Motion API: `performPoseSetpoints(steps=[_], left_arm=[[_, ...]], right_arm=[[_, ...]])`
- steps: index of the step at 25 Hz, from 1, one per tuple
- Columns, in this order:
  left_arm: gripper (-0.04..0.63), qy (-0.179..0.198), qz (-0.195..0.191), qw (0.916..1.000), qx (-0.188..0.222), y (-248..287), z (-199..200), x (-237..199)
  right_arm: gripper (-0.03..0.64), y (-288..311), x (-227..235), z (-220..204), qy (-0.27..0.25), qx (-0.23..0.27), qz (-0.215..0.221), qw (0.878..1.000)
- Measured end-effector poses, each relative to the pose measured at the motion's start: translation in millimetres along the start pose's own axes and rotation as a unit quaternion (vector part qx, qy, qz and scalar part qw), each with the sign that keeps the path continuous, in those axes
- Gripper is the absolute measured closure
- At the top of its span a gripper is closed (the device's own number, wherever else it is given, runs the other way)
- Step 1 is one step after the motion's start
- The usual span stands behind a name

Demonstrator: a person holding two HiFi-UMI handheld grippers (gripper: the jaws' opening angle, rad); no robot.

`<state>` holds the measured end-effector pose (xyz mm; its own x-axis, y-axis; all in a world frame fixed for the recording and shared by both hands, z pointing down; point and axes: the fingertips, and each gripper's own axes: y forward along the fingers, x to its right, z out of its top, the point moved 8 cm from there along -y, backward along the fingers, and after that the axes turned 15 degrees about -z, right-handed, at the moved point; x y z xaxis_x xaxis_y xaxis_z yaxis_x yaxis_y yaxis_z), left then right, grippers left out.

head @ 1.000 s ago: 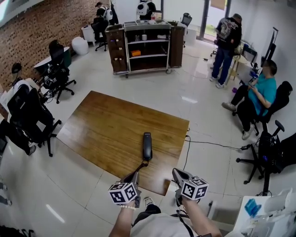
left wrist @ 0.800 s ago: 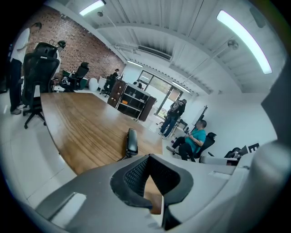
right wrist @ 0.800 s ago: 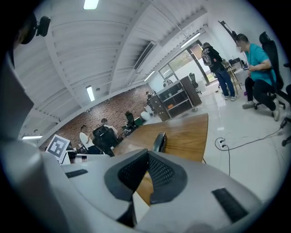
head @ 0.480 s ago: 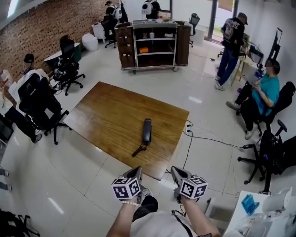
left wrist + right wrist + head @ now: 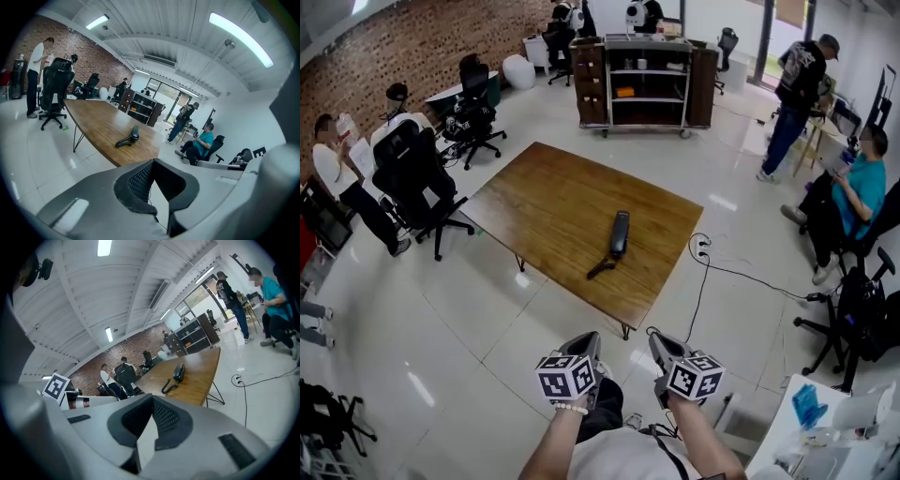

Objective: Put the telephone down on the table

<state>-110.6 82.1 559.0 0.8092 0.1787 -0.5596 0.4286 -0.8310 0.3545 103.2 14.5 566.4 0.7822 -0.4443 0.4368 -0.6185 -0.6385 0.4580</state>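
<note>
Both grippers empty. Left gripper (image 5: 153, 161) has its jaws together, tips meeting, nothing between them. Right gripper (image 5: 152, 397) looks the same: pads closed to a point, nothing held. Both are low in the head view, side by side over white floor tiles (image 5: 487, 328), well short of the table (image 5: 553, 197). Marker cubes (image 5: 563, 376) carry black-and-white square patterns, no readable text.

Telephone (image 5: 620, 233) lies flat on the wooden table, toward its near right part, well apart from both grippers. It is a black, slim, elongated handset with a short dark cord piece (image 5: 602, 269) running from its near end towards the table edge. Any print on it is too small to read.

Further out: power strip and cable (image 5: 701, 249) on the floor right of the table, black chair (image 5: 417, 173) on the left, shelf cart (image 5: 642, 70) behind, seated person in teal (image 5: 855, 187) at far right.
</note>
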Motion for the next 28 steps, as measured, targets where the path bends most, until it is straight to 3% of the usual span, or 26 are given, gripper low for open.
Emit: performPoseSetpoints(steps=[9,28], left_arm=[[0.594,-0.003,-0.001,1.0000,0.003,-29.7,-13.3,9.2],[0.594,-0.004,-0.044,0.9990,-0.012,-32.7,4.5,1.1]], right_arm=[[0.617,-27.5,-27.1,-10.3,-0.016,0.012,0.018,1.000],[0.617,-42.8,-43.8,-6.0,0.008,0.040,-0.015,0.999]])
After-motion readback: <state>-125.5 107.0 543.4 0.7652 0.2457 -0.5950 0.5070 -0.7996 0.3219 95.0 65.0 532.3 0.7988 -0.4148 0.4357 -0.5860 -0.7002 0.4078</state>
